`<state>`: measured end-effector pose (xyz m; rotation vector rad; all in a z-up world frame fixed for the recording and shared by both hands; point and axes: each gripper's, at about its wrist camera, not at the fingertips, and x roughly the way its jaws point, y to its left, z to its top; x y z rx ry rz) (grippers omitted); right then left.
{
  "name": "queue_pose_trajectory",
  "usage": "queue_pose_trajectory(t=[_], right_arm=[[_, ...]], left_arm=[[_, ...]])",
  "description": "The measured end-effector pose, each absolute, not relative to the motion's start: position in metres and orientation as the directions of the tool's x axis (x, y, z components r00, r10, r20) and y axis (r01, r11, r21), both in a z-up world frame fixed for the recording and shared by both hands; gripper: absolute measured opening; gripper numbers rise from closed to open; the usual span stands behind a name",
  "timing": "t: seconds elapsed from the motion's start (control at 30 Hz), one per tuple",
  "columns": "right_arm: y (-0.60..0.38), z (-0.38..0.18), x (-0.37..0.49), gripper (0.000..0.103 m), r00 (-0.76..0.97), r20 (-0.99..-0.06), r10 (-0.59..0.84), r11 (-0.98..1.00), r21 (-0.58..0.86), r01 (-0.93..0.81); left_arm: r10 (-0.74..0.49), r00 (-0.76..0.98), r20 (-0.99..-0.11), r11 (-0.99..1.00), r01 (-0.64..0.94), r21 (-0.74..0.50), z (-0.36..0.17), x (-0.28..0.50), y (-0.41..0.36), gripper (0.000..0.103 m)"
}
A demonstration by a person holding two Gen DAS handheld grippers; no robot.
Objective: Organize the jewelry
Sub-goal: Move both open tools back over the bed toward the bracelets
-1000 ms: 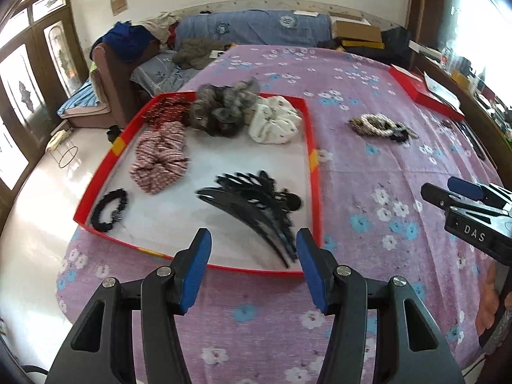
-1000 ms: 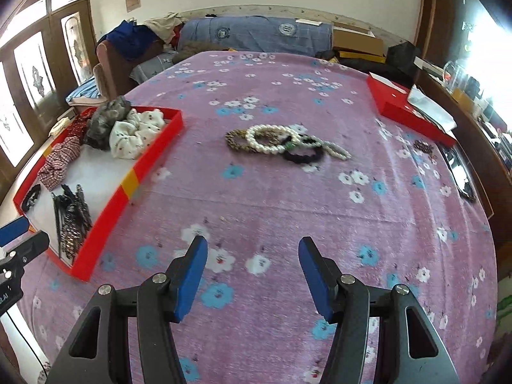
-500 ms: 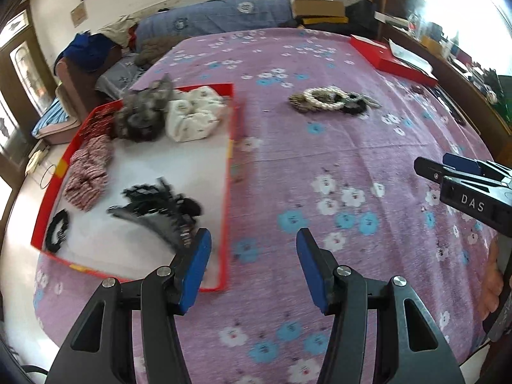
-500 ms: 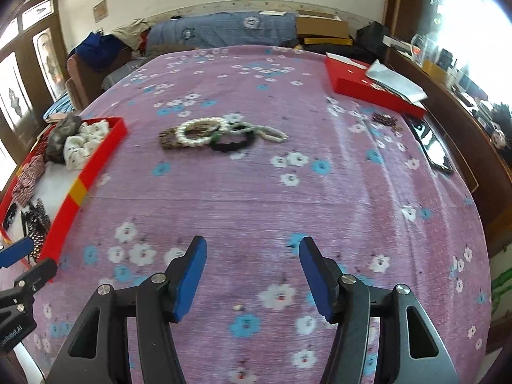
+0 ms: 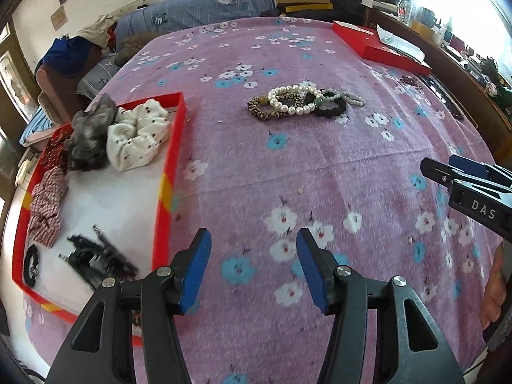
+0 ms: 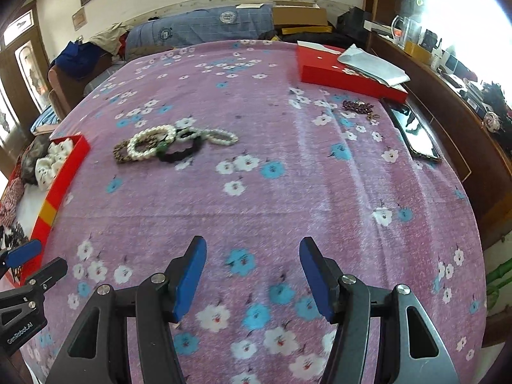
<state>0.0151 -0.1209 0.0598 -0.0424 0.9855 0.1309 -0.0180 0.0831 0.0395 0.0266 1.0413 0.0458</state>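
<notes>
A pile of bracelets (image 5: 300, 104) lies mid-table on the purple flowered cloth: white pearl, leopard-print, black and green ones; it also shows in the right wrist view (image 6: 169, 145). A red tray (image 5: 169, 172) at the left holds scrunchies (image 5: 137, 134) and black hair claws (image 5: 99, 256). A small dark jewelry piece (image 6: 358, 107) lies at the far right. My left gripper (image 5: 252, 265) is open and empty, over the cloth just right of the tray. My right gripper (image 6: 252, 275) is open and empty near the front edge.
A red box (image 6: 345, 70) with white paper on it sits at the far right. A black phone (image 6: 416, 136) lies near the right edge. A sofa with piled clothes and cardboard boxes stands beyond the table.
Both grippers have swung to the right, away from the tray and toward the bracelets. Both stay open and empty.
</notes>
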Motion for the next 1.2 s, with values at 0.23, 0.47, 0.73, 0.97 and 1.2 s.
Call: queue_pose_trajectory(t=[0.23, 0.47, 0.73, 0.97, 1.2], right_arm=[[-0.126, 0.056, 0.041, 0.064, 0.526, -0.843, 0.115, 0.992, 0.069, -0.107], [-0.114, 0.062, 0.067, 0.065, 0.535, -0.833, 0.144, 0.989, 0.097, -0.115], [-0.096, 0.069, 0.103, 0.066, 0.548, -0.814, 0.195, 0.981, 0.162, -0.109], [-0.092, 0.064, 0.120, 0.067, 0.563, -0.800, 0.208, 0.978, 0.187, -0.096], [-0.105, 0.051, 0.126, 0.067, 0.576, -0.789, 0.213, 0.975, 0.211, -0.072]], left_arm=[[0.066, 0.484, -0.872, 0.998, -0.041, 0.052, 0.034, 0.011, 0.083, 0.054], [0.098, 0.477, -0.873, 0.995, -0.055, 0.082, 0.030, 0.037, 0.084, 0.054], [0.103, 0.473, -0.875, 0.994, -0.090, 0.068, 0.029, 0.059, 0.096, 0.054], [0.105, 0.469, -0.877, 0.992, -0.112, 0.059, 0.025, 0.072, 0.104, 0.054], [0.095, 0.473, -0.876, 0.991, -0.127, 0.039, 0.021, 0.088, 0.104, 0.054]])
